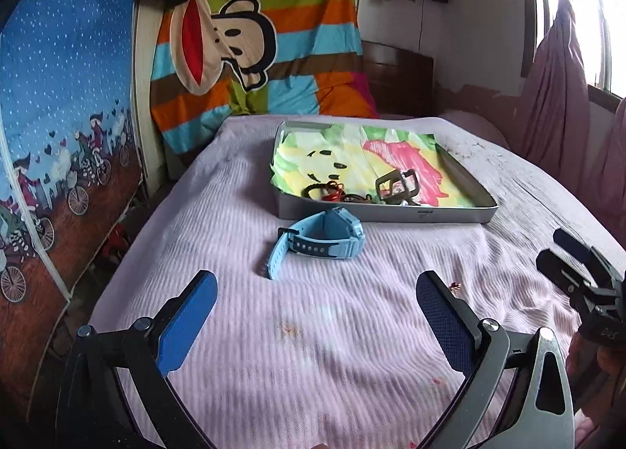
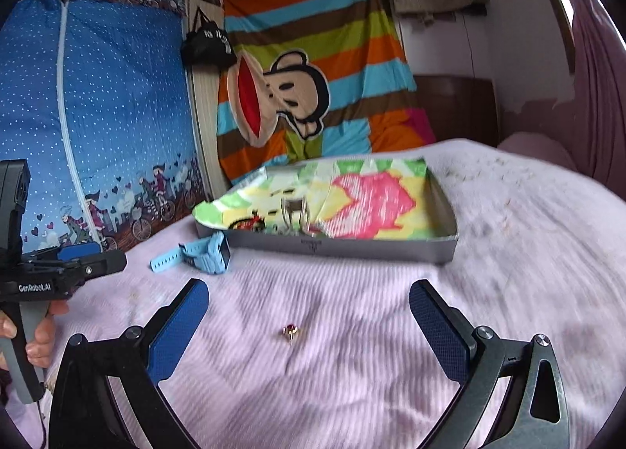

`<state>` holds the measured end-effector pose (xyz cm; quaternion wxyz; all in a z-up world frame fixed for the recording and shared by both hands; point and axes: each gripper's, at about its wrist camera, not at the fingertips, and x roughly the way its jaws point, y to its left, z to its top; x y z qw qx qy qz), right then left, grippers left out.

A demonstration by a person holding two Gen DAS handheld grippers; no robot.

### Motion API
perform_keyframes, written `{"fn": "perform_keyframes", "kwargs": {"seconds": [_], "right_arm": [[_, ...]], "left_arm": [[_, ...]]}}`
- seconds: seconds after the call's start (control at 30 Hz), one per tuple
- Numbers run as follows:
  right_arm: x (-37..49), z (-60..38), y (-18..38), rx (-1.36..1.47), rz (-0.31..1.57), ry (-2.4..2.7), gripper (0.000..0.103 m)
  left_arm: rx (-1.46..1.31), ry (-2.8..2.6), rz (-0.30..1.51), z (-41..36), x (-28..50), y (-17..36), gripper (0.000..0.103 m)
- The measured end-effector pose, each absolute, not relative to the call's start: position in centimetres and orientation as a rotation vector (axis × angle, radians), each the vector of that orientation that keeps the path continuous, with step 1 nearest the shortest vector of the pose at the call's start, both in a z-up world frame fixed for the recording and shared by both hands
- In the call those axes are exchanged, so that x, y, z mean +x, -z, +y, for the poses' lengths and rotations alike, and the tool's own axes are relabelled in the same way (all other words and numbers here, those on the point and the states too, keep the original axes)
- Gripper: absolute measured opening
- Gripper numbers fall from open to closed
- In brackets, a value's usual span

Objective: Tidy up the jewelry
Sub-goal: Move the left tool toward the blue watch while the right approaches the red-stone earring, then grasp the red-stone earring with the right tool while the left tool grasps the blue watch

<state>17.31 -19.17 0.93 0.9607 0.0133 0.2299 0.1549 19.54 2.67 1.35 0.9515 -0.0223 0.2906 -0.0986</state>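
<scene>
A light blue watch [image 1: 319, 239] lies on the pink bedspread just in front of a shallow grey tray [image 1: 391, 212]; the watch [image 2: 195, 251] also shows at the left of the right wrist view. The tray [image 2: 352, 247] is lined with bright cloth and holds a dark buckle-like piece [image 1: 397, 184] and cords with red bits [image 1: 328, 190]. A small red and gold ring [image 2: 290, 330] rests on the bedspread between my right gripper's [image 2: 309, 306] open fingers; the ring [image 1: 455, 285] is tiny in the left view. My left gripper [image 1: 317, 296] is open and empty, short of the watch.
A blue printed wardrobe cover [image 1: 58, 136] stands left of the bed. A striped cartoon sheet [image 1: 258, 38] hangs behind the tray. A pink curtain [image 1: 559, 104] and window are at the right. A hand [image 2: 39, 335] holds the left gripper's handle.
</scene>
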Motion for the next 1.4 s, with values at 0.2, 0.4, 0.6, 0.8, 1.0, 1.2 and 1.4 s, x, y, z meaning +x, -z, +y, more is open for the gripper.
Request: {"fn": "perform_keyframes", "kwargs": {"seconds": [0.2, 0.4, 0.6, 0.8, 1.0, 1.2, 1.4], "right_arm": [[19.1, -17.9, 1.2, -0.020, 0.618, -0.293, 0.103], [20.2, -17.2, 2.9, -0.049, 0.706, -0.305, 0.082], [21.2, -16.5, 4.0, -0.068, 0.770, -0.344, 0.048], [22.6, -15.3, 4.6, -0.095, 0.811, -0.375, 0.027], [23.7, -15.3, 5.0, -0.066, 0.815, -0.388, 0.015], [23.7, -15.1, 5.0, -0.064, 0.806, -0.388, 0.015], [23.6, -14.9, 5.1, -0.077, 0.801, -0.382, 0.015]], "left_arm": [[-0.054, 0.215, 0.643, 2.7, 21.6, -0.4, 0.100], [-0.039, 0.232, 0.687, 2.4, 24.3, 0.5, 0.100], [-0.010, 0.235, 0.715, 1.4, 26.5, 1.5, 0.100], [0.035, 0.255, 0.740, -0.2, 28.3, 2.3, 0.099], [0.019, 0.259, 0.765, -0.9, 30.6, 3.2, 0.099], [-0.038, 0.254, 0.789, -0.1, 31.8, 4.1, 0.080], [-0.085, 0.275, 0.789, 1.0, 31.8, 4.4, 0.066]]}}
